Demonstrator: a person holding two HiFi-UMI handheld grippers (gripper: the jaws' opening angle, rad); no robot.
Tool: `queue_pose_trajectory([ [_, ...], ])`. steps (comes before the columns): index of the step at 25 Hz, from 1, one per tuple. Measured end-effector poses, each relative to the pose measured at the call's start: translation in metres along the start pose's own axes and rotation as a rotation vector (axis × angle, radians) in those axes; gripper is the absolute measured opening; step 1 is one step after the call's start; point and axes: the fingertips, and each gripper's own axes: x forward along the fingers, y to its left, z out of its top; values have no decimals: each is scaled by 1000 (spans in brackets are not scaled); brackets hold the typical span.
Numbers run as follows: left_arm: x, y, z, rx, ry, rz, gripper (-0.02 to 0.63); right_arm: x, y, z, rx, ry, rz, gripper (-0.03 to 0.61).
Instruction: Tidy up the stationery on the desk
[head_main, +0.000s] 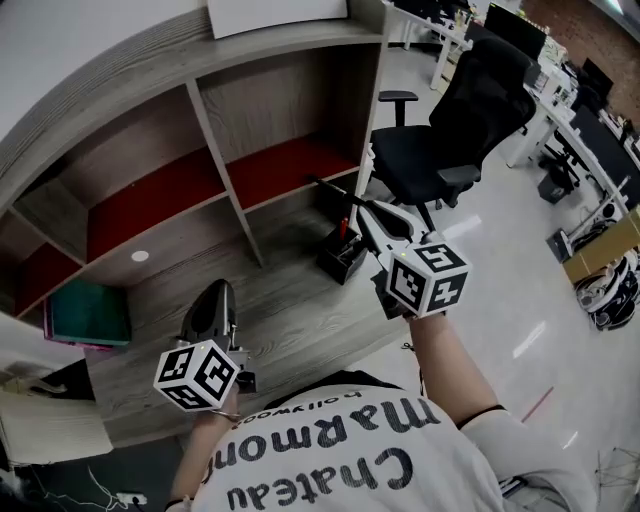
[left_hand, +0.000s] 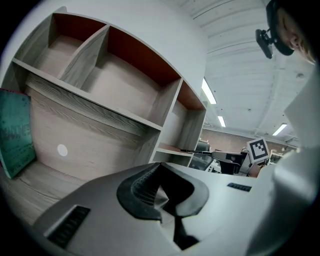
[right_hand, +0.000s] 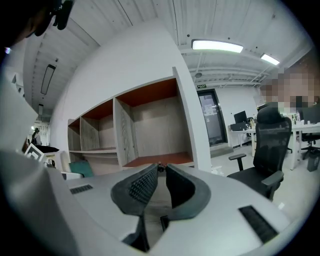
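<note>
Black pen (head_main: 330, 190) at frame centre, pinched at the tips of the right gripper (head_main: 368, 210), jaws closed on it. It lies roughly level, just above the black pen holder (head_main: 338, 262), not touching it. Holder stands on the grey wood desk (head_main: 290, 310) below the shelves. Left gripper (head_main: 214, 292) lower left over the desk, jaws together, empty. Teal book (head_main: 88, 312) far left.

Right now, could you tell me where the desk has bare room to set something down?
The desktop is bare between the teal book at left and the black pen holder; the shelf compartments above look empty. Tightest by the pen holder, where the right hand-held gripper holds a pen.
</note>
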Motion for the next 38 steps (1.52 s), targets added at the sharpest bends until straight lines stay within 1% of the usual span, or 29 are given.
queue_pose_trajectory([
  [7,-3,-5,-2,11,62,-86,15,-40,-1,-5,46,-19,-113,63],
  [12,-7,-10,-7,12,95,-138,15,-62,3,-19,92,-4,-163,63],
  [15,-9,-10,-9,13,108,-156,15,-68,5,-30,102,18,-188,63],
  [19,-13,-3,-12,6,125,-158,15,-68,6,-49,97,75,-219,63],
  [28,-14,20,-19,-20,146,-122,15,-55,3,-92,29,219,-252,63],
  [38,-3,26,-19,-33,151,-120,15,-45,-8,-126,42,357,-269,63],
])
